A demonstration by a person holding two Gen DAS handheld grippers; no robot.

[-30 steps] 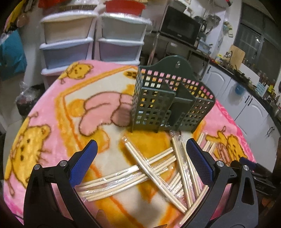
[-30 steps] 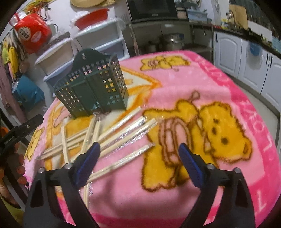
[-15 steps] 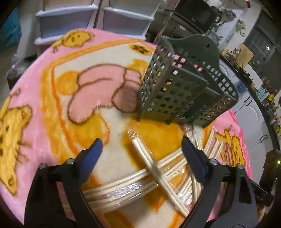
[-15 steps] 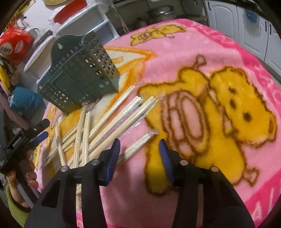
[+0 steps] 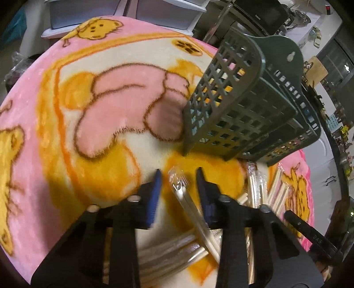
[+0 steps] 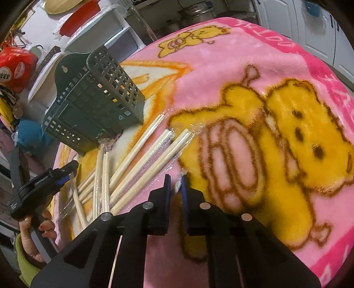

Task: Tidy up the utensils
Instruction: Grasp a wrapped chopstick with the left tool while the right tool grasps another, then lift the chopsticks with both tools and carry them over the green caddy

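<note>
Both my grippers pitch steeply down at the pink blanket. My left gripper has just been closing; its pads flank a wrapped chopstick pair without pressing it. My right gripper, jaws just closing, now pinches another wrapped pair's end. The green caddy stands just beyond the pile.

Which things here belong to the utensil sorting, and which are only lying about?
Belong to the job:
- wrapped chopsticks, scattered on the blanket
- green utensil holder
- left hand-held gripper and right hand-held gripper, each around a wrapped pair

Only lying about:
- pink bear blanket
- plastic drawers
- microwave
</note>
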